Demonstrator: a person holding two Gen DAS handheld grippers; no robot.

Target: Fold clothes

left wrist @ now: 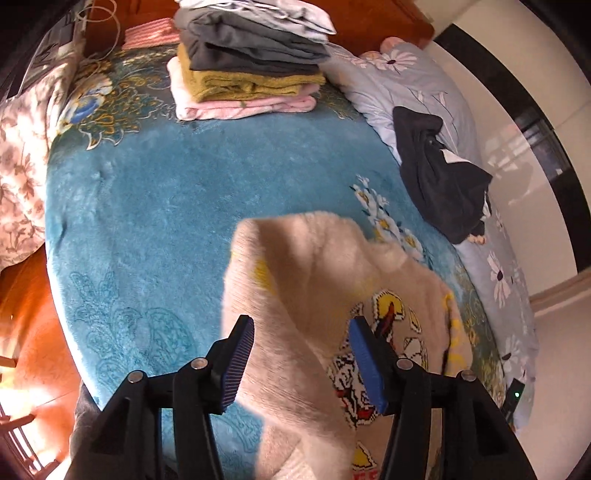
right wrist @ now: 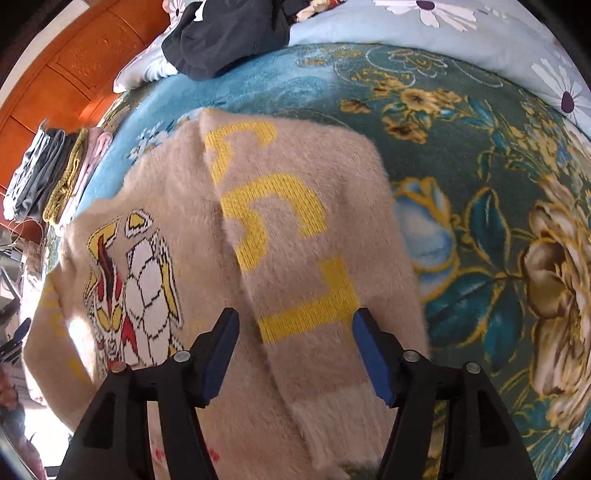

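Note:
A fuzzy beige sweater (left wrist: 314, 295) (right wrist: 280, 229) with yellow letters and a cartoon figure lies on the blue floral blanket (left wrist: 147, 206). Its sleeves are folded in over the body. My left gripper (left wrist: 301, 354) hovers open above one folded sleeve, blue pads on either side of it. Over the other sleeve, the one with the yellow letters, my right gripper (right wrist: 293, 354) is open as well. Neither holds cloth. A crumpled dark garment (left wrist: 439, 173) (right wrist: 225, 37) lies unfolded on the pale floral quilt at the blanket's edge.
A stack of folded clothes (left wrist: 247, 62) (right wrist: 55, 173) sits at the far end of the bed by the wooden headboard (right wrist: 74, 74). A pale floral quilt (left wrist: 424, 85) runs along one side. A patterned pillow (left wrist: 22, 166) and cables (left wrist: 99, 33) lie at the far left.

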